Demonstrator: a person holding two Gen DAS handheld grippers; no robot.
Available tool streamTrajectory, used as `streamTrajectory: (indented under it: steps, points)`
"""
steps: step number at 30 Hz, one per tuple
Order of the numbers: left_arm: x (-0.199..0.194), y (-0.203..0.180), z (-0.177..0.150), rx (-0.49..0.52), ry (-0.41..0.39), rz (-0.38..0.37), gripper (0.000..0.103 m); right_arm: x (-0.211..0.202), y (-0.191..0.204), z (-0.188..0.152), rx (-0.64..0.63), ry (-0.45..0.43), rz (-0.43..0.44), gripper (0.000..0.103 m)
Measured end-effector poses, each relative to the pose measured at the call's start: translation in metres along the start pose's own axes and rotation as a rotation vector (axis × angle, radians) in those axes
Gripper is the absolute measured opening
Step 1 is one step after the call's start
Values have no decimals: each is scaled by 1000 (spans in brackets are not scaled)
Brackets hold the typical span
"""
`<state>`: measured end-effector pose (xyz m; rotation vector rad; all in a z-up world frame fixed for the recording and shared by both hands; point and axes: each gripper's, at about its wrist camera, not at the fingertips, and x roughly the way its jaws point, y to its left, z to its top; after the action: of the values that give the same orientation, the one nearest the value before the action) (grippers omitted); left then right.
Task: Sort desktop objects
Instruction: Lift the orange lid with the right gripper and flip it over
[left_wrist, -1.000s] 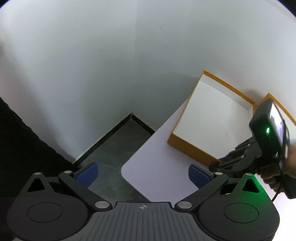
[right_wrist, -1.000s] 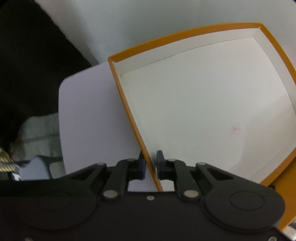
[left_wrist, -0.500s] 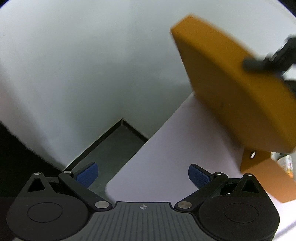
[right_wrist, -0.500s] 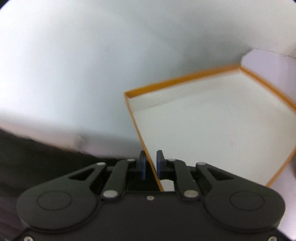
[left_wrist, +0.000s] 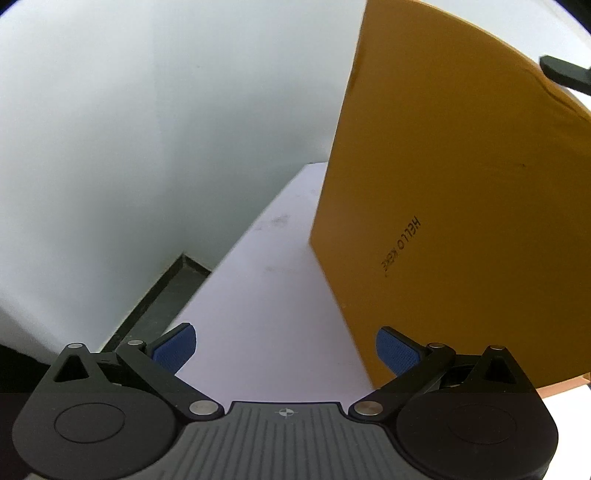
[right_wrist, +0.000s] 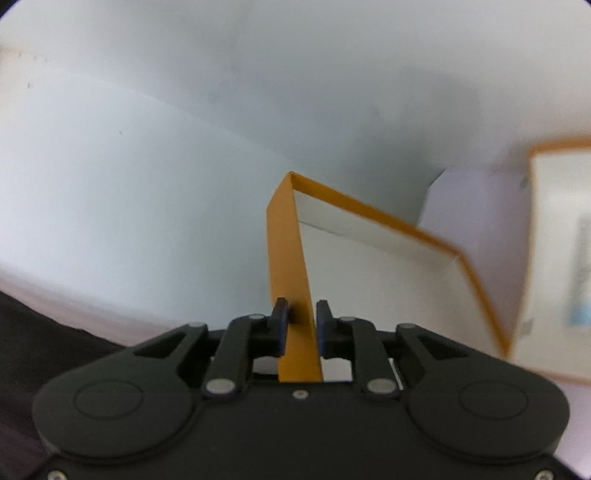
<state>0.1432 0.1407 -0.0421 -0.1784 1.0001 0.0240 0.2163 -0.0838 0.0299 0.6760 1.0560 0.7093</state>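
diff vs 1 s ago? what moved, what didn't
The orange box lid, flat on the table 1 s ago, is now lifted and tipped on edge, its printed outside facing the left camera. The right gripper stays shut on its side wall. The left gripper stays open and empty.

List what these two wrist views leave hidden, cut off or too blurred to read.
- Left wrist view: the table to the right is hidden behind the raised orange box lid.
- Left wrist view: the second word printed on the lid is too small to read.
- Right wrist view: the second orange box is cut by the right edge, its contents motion-blurred.
- Right wrist view: right tongs cover the gripped lid wall's lower end.
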Motion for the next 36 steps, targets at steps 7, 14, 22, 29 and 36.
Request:
streamTrajectory:
  steps: [7,14,22,29,36]
  points:
    - [6,-24,10,23,-14,-35,103,-4,44,3,-374,101,-233,68]
    - [10,-38,10,35,-8,-49,103,20,76,-14,-632,207,-475,45]
    - [18,-51,2,38,49,-55,103,-49,22,-7,-474,-65,-389,45]
    - [22,-93,-6,145,83,-30,103,-162,-107,-29,-57,-464,-205,45]
    - [27,-125,-15,178,86,-3,103,-199,-189,-75,51,-585,-108,48]
